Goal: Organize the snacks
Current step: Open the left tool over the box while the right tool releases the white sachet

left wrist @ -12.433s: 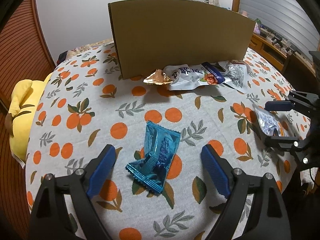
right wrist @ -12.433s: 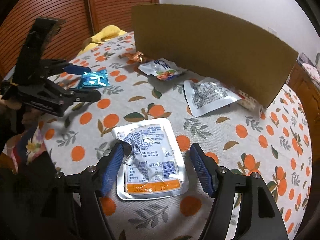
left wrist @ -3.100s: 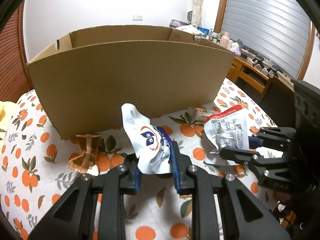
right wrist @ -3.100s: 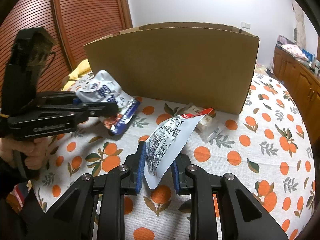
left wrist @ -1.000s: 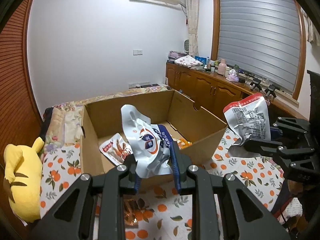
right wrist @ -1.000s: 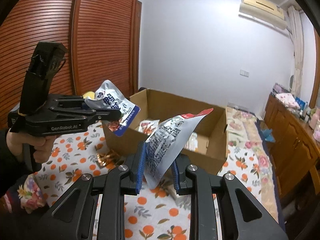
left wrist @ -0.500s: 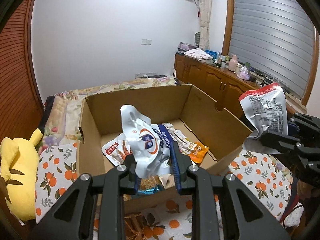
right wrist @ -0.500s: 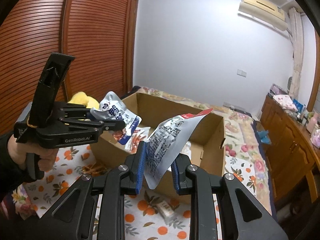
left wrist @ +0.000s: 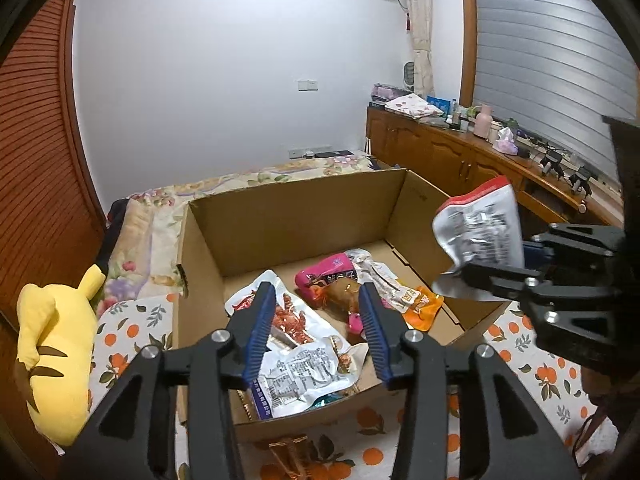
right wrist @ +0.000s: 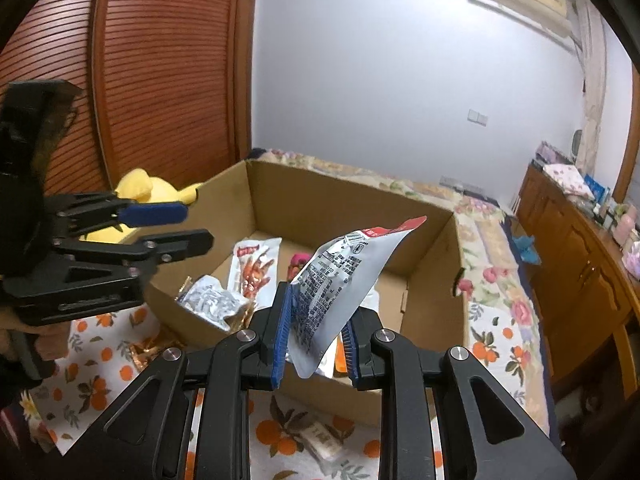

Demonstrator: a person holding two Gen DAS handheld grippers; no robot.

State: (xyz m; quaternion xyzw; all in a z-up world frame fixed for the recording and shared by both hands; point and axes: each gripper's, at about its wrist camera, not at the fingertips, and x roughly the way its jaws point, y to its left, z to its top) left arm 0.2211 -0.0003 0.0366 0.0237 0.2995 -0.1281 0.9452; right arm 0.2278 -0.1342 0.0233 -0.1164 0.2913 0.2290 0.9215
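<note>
My left gripper (left wrist: pixel 318 334) is open and empty above the near left part of the open cardboard box (left wrist: pixel 296 208). A white crumpled pouch (left wrist: pixel 304 376) lies in the box just below it, among several other snack packets. My right gripper (right wrist: pixel 314 340) is shut on a white pouch with a red top edge (right wrist: pixel 340 284) and holds it above the box's near right side; this pouch also shows in the left wrist view (left wrist: pixel 480 228). The left gripper (right wrist: pixel 176 228) shows in the right wrist view, open over the box's left wall.
The box stands on a table with an orange-print cloth (left wrist: pixel 540 376). A copper-coloured wrapper (left wrist: pixel 288 452) and a small pale packet (right wrist: pixel 324 444) lie on the cloth in front of the box. A yellow plush toy (left wrist: pixel 56 348) sits at the left. A wooden cabinet (left wrist: pixel 440 152) lines the right wall.
My left gripper has opened and the white pouch with the blue stripe has dropped into the box. My right gripper has moved closer over the box, still holding its pouch.
</note>
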